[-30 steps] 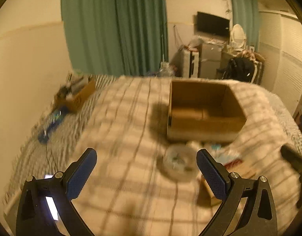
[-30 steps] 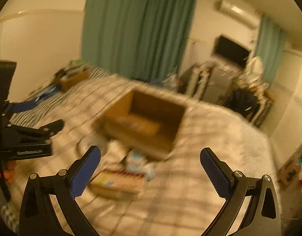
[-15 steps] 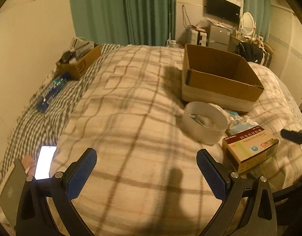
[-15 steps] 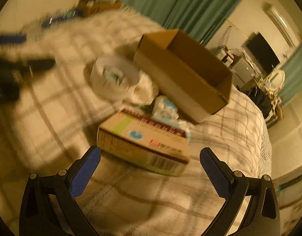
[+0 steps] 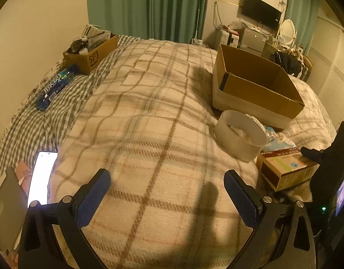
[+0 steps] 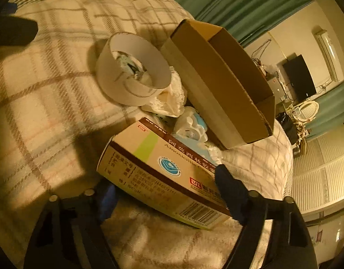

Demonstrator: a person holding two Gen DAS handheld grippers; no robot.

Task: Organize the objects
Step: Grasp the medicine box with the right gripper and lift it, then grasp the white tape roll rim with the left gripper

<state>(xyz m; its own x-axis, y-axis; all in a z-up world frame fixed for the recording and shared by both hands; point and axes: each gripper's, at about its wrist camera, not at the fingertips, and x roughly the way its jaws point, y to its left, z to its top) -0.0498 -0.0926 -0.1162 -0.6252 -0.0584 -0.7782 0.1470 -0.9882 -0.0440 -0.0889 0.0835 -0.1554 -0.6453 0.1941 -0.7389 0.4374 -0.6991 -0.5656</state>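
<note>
The tan printed cardboard medicine box (image 6: 163,174) lay on the plaid-blanketed bed (image 6: 37,103), at six o'clock from the white round tub (image 6: 134,71). The right hand-held gripper (image 6: 167,192) had closed in since half a second earlier, fingers straddling it without visibly clamping. The left hand-held gripper (image 5: 169,195) stayed spread, holding nothing.
</note>
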